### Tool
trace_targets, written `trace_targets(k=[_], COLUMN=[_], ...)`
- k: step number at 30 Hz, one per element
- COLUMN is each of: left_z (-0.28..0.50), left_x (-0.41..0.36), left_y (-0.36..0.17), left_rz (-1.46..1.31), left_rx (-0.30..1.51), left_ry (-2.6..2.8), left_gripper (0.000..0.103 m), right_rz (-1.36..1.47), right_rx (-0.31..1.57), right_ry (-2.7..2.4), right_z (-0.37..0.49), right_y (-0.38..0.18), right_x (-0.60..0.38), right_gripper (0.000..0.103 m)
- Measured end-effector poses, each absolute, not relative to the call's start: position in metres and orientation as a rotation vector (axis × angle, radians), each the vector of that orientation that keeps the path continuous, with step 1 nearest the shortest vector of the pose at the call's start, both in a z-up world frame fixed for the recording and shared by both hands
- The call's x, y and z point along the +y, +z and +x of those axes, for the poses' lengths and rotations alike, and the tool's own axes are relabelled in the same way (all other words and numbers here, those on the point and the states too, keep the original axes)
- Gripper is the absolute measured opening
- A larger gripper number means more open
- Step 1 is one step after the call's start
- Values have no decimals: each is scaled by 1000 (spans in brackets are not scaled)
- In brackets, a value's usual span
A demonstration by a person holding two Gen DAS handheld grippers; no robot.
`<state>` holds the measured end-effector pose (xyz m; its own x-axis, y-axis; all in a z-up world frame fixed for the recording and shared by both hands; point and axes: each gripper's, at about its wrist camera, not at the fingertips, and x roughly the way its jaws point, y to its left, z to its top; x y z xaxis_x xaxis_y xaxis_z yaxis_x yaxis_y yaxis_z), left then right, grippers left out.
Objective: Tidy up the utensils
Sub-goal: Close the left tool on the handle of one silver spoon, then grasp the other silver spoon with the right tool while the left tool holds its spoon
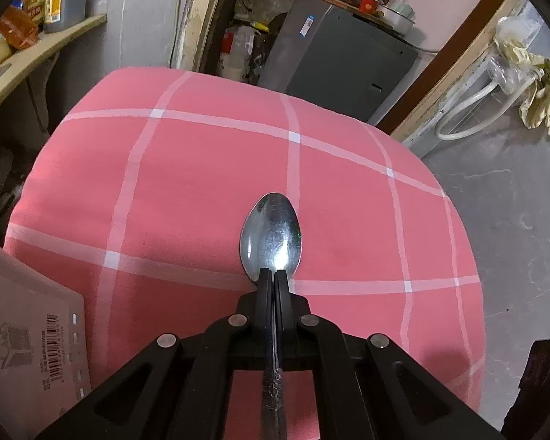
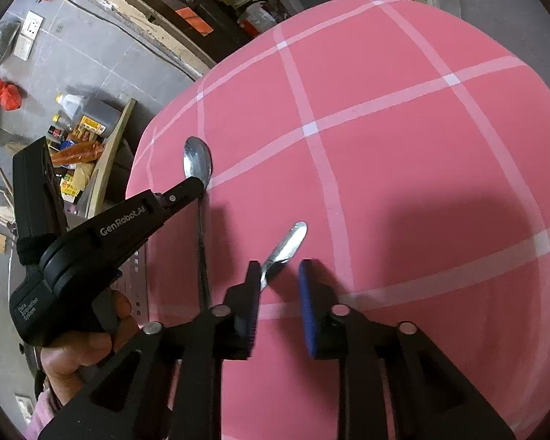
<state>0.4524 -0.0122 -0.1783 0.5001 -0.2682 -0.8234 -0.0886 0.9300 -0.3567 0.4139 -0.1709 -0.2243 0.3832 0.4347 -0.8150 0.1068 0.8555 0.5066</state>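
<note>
My left gripper (image 1: 272,273) is shut on a steel spoon (image 1: 270,236) at its neck, bowl pointing forward above the pink checked tablecloth (image 1: 201,168). In the right wrist view that gripper (image 2: 198,185) shows from the side, holding the same spoon (image 2: 197,161) with its handle hanging down. My right gripper (image 2: 280,275) is open over the cloth (image 2: 403,183). A second steel spoon (image 2: 288,244) lies tilted by its left finger (image 2: 251,293); whether it touches the pad I cannot tell.
A pale perforated organizer tray with a barcode label (image 1: 33,348) sits at the table's left edge. A wooden shelf with bottles (image 1: 25,36) stands left. A grey cabinet (image 1: 341,62) stands behind the table. Grey floor lies right.
</note>
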Motion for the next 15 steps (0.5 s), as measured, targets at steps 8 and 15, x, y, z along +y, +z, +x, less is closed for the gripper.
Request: trace_targets(k=[8, 15], left_z=[456, 461], left_x=[-13, -14], left_y=[-179, -177], left_rz=[-401, -386], left_rx=[1086, 1100], left_ry=[-133, -145], left_gripper=[2, 2], right_rz=[376, 341], right_rx=[1104, 1076], right_ry=[140, 97], right_z=[408, 409], right_y=[-216, -209], right_x=[-149, -143], right_gripper=[28, 33])
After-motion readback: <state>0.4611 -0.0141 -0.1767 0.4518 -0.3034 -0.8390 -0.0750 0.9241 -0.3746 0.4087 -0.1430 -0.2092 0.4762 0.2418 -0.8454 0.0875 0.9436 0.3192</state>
